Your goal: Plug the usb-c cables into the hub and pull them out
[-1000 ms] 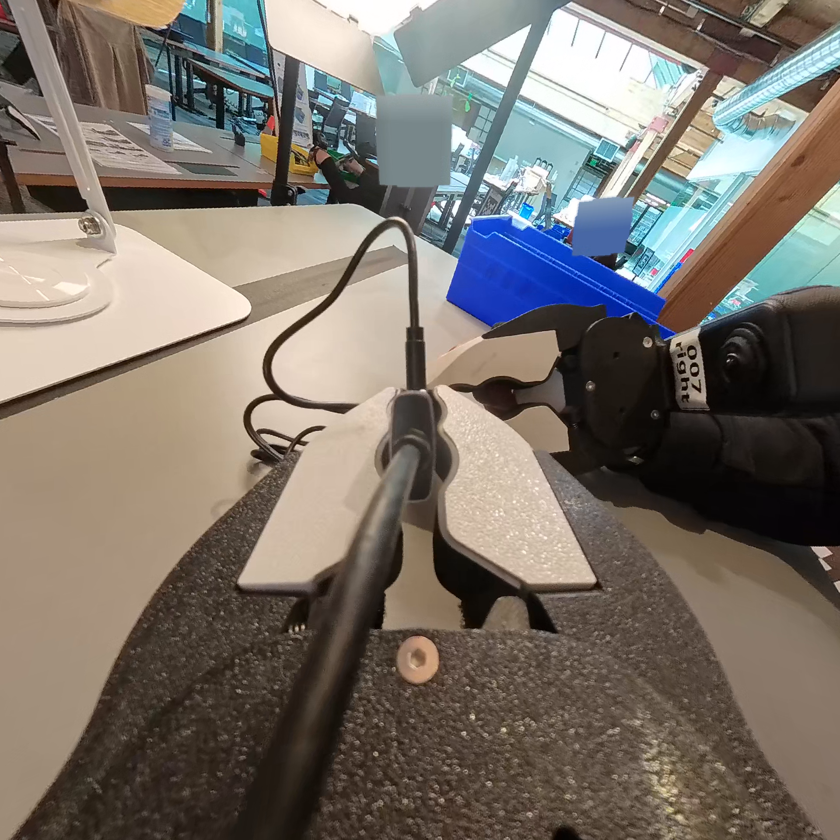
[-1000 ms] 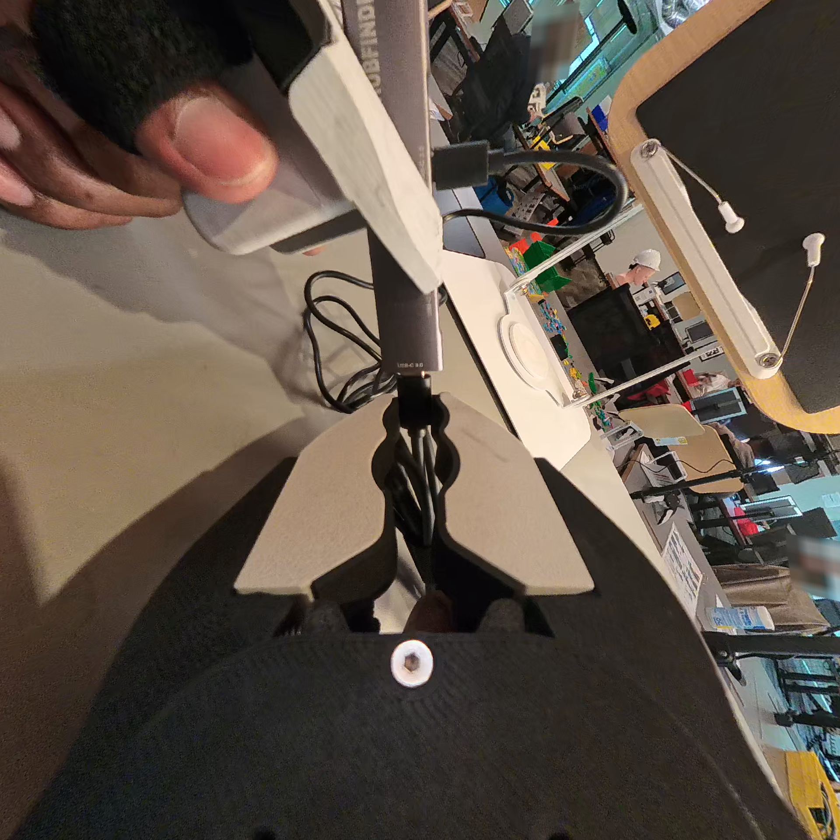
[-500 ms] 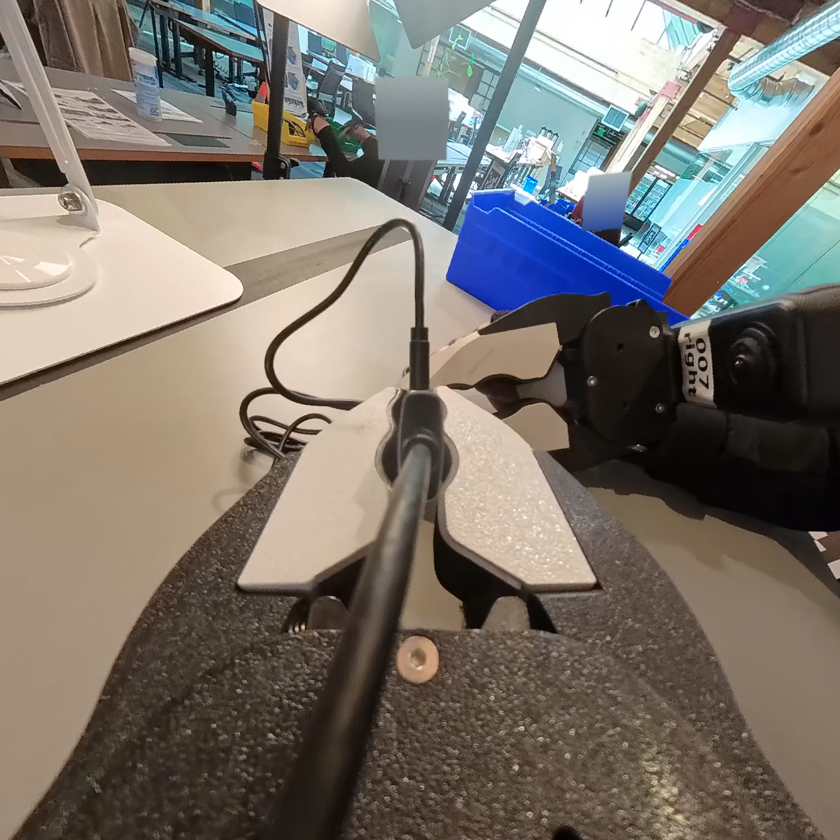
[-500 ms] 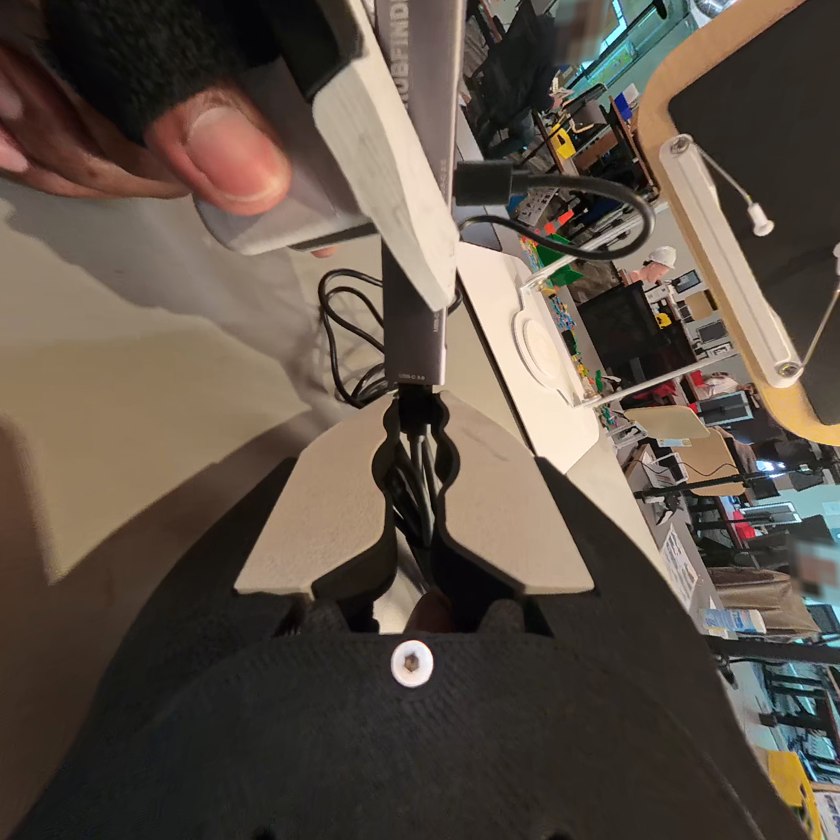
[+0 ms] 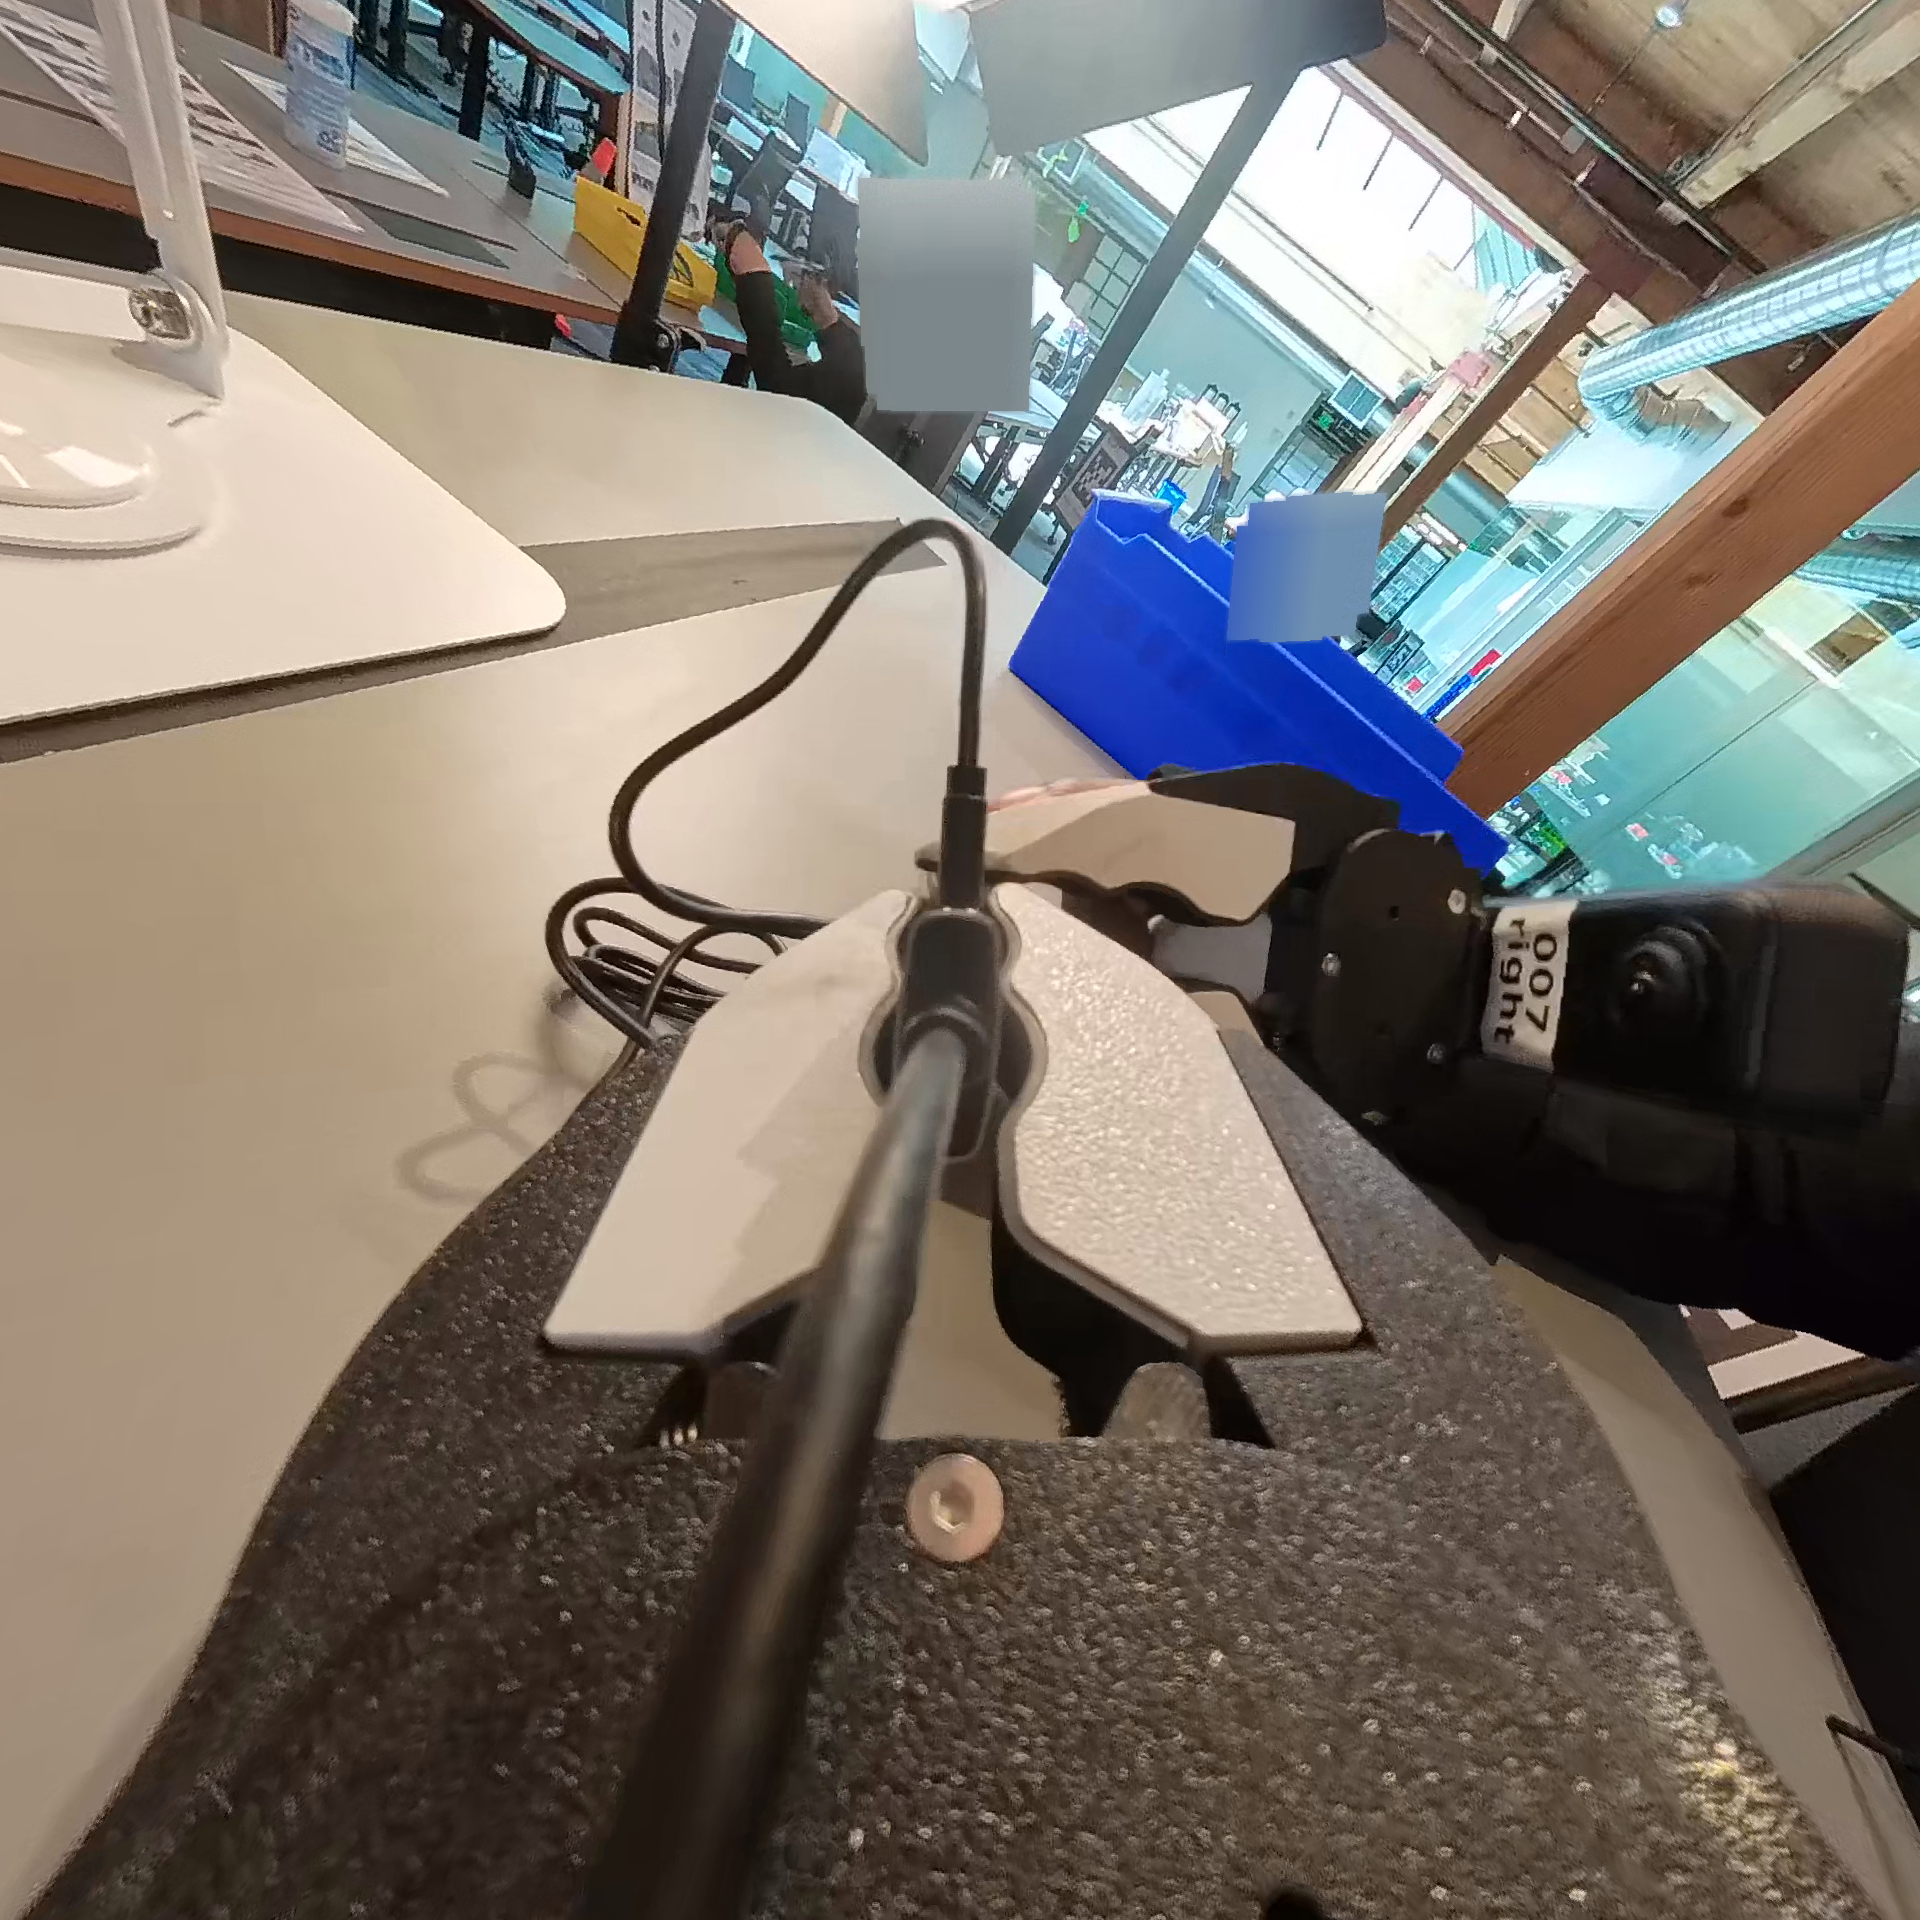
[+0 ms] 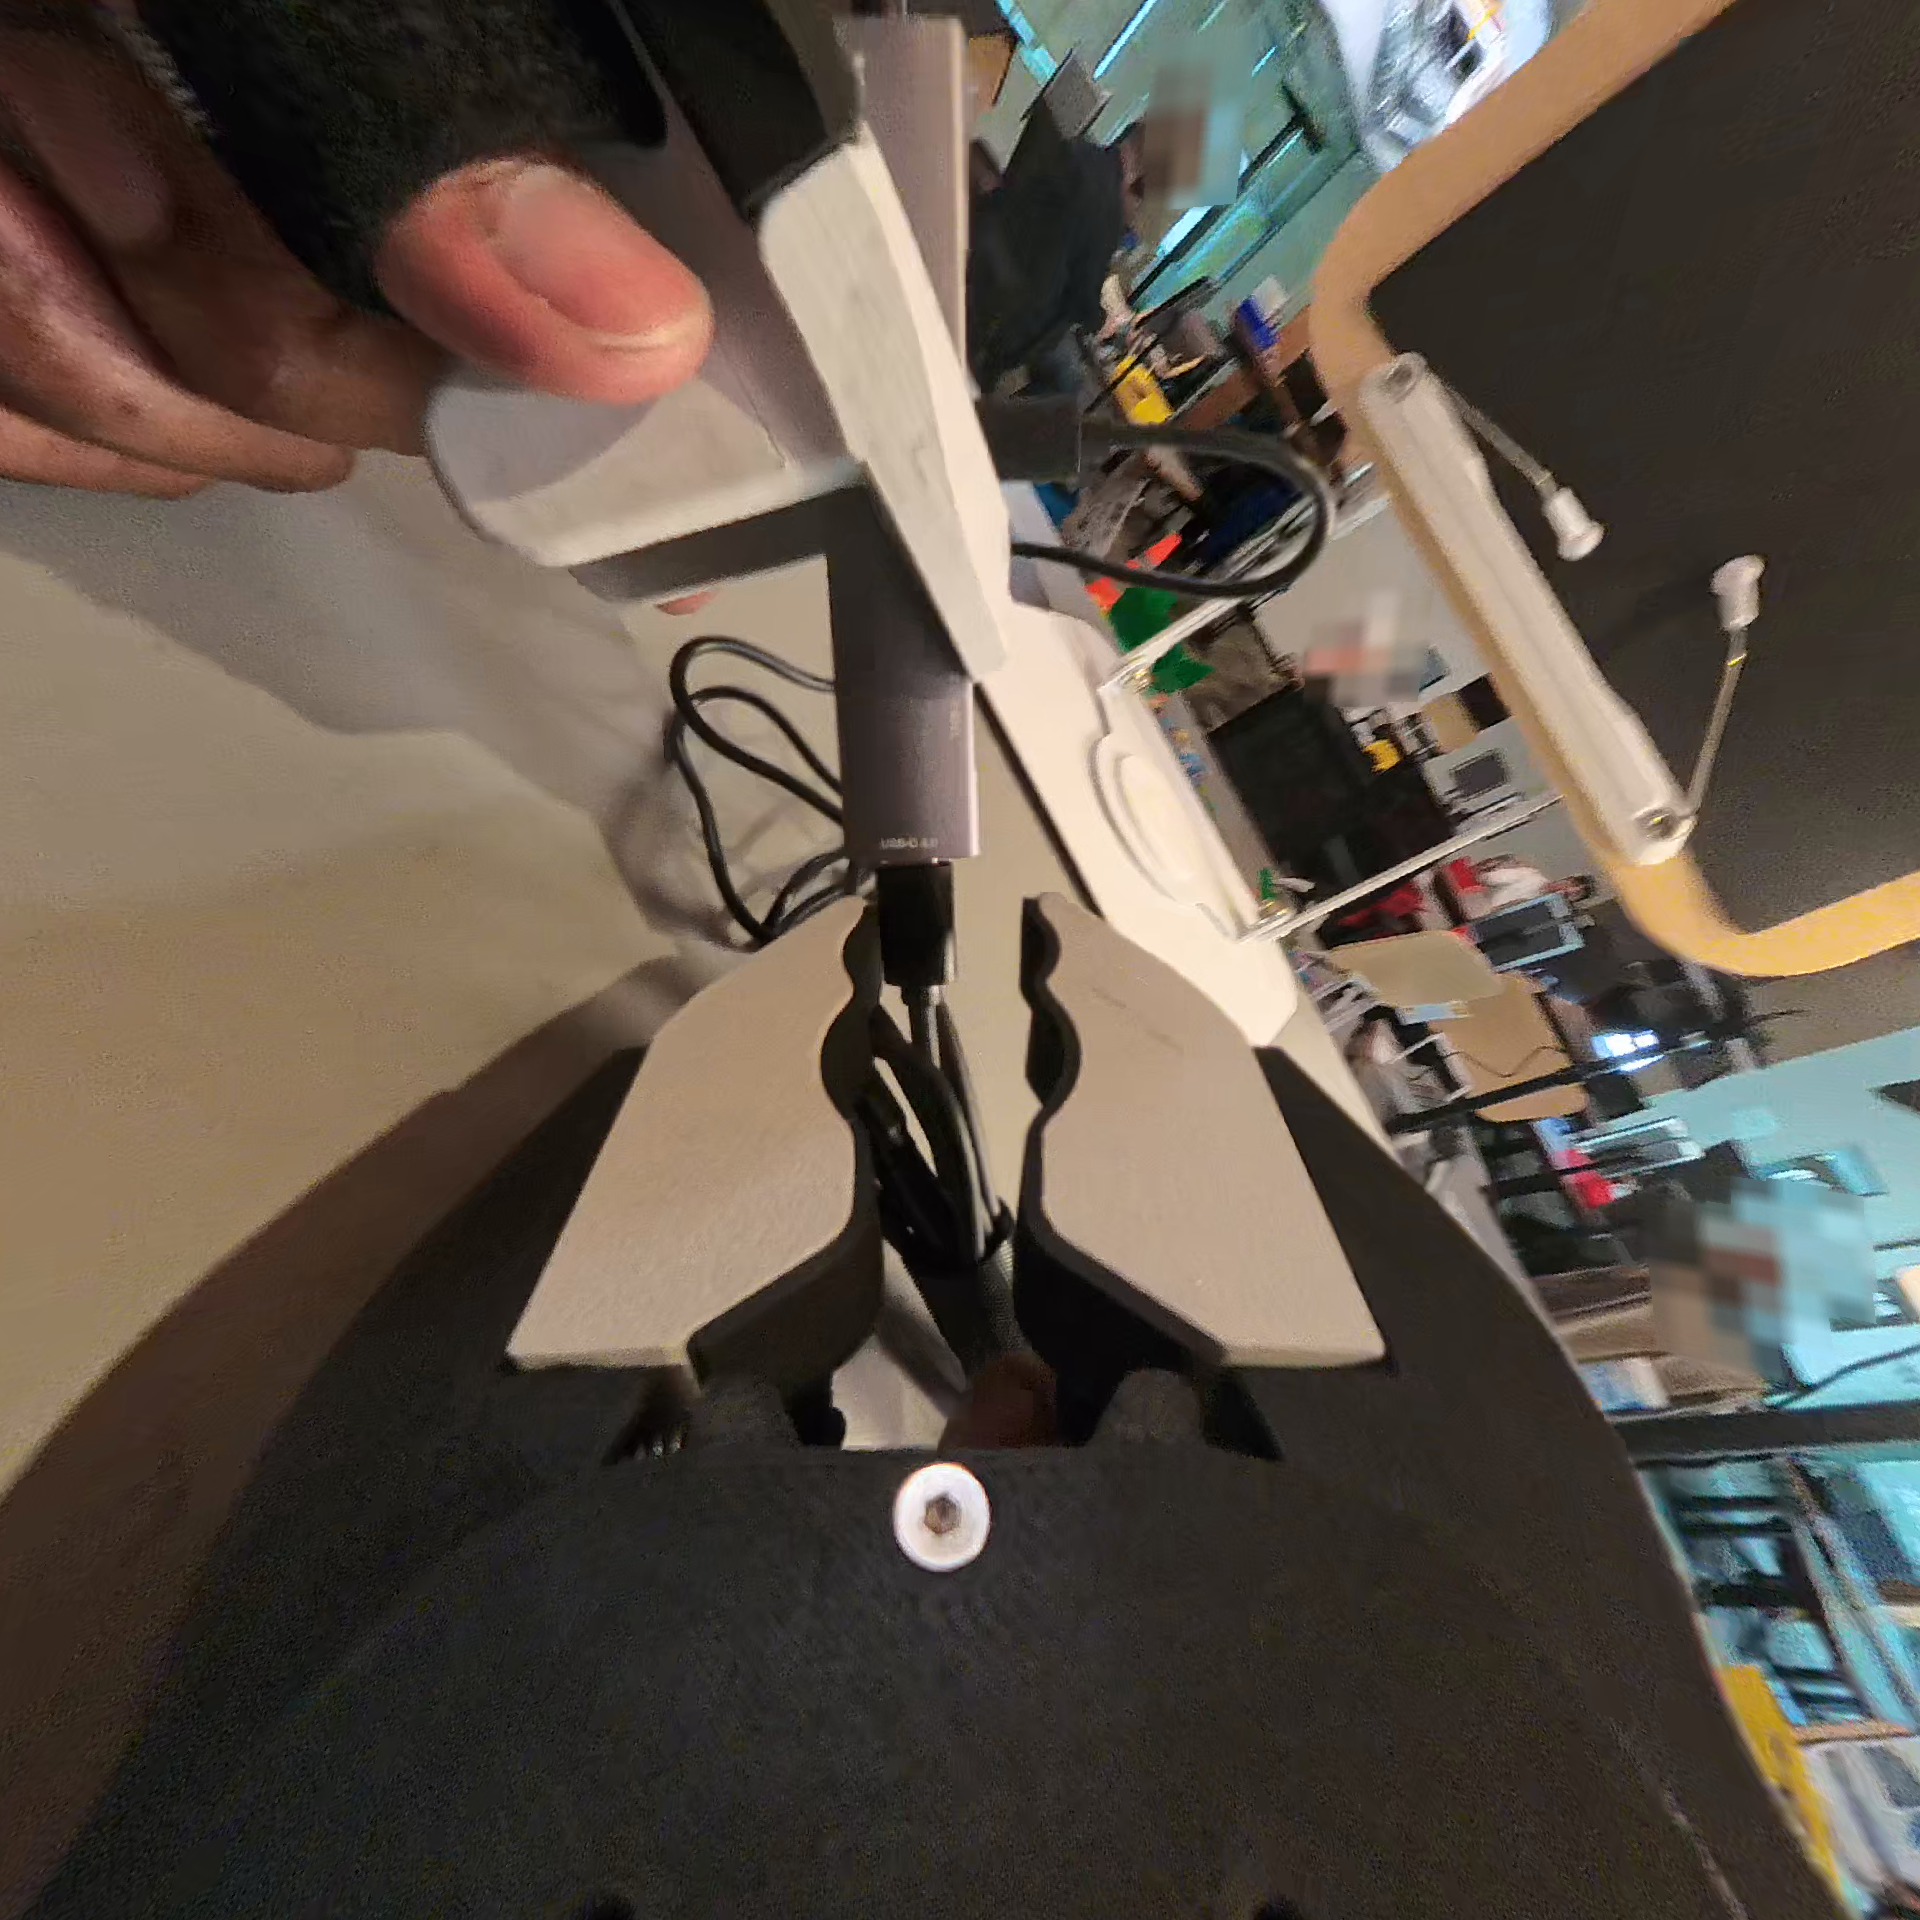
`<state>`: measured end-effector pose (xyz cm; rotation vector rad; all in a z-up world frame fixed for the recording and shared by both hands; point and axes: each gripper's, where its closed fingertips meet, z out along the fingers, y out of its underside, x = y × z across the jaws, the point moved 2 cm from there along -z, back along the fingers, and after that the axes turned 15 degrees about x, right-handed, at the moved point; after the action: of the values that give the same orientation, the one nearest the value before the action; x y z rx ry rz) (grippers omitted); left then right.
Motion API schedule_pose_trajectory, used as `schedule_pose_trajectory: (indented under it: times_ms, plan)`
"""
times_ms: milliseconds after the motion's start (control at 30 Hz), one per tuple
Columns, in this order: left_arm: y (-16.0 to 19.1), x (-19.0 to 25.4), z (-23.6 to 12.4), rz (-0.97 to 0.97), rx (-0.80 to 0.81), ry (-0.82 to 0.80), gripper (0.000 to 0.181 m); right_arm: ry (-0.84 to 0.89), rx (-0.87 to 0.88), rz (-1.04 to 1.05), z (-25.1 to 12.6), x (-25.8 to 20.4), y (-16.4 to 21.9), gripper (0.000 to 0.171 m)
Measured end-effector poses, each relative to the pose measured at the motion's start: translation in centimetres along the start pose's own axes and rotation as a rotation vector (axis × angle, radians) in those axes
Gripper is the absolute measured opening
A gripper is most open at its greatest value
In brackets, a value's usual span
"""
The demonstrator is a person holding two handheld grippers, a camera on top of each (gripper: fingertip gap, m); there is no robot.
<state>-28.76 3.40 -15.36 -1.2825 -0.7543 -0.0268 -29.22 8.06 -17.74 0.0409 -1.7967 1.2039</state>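
Hub: grey bar, being clamped by left gripper above table. USB-C plug: sitting in hub's end port, between right gripper fingers, which are standing parted, gripping nothing. Second cable: plugged into hub's side.

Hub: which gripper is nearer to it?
Left. The left gripper is clamped on the hub; the right gripper is open just off its end, around the plug.

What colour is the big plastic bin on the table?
The bin is bright blue. It shows best in the left wrist view.
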Motion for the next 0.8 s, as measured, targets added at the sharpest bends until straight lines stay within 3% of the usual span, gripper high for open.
schedule_pose_trajectory:
  times_ms: [133,367,500,600,667,800]
  plan:
    - [-0.5,-0.6,-0.3,-0.023,0.042,-0.028,0.01,0.049,0.062,-0.08,-0.1,0.0,-0.8,0.025]
    - [-1.2,-0.1,-0.4,0.072,0.103,-0.051,0.01,0.103,0.174,-0.011,-1.2,1.7,-1.4,0.023]
    - [-2.3,1.4,-1.7,0.146,0.234,-0.008,0.01,0.212,0.261,0.081,-2.5,4.0,-1.7,0.018]
    - [-1.7,2.8,-3.1,0.034,0.257,0.04,0.01,0.327,0.314,0.2,-3.8,6.4,-1.4,0.008]
    - [-1.0,4.5,-3.9,0.06,0.261,0.069,0.01,0.368,0.326,0.251,-4.3,7.3,-1.1,0.0]
    - [0.4,6.7,-5.2,0.093,0.252,0.019,0.01,0.327,0.312,0.211,-3.9,6.5,-1.2,0.0]
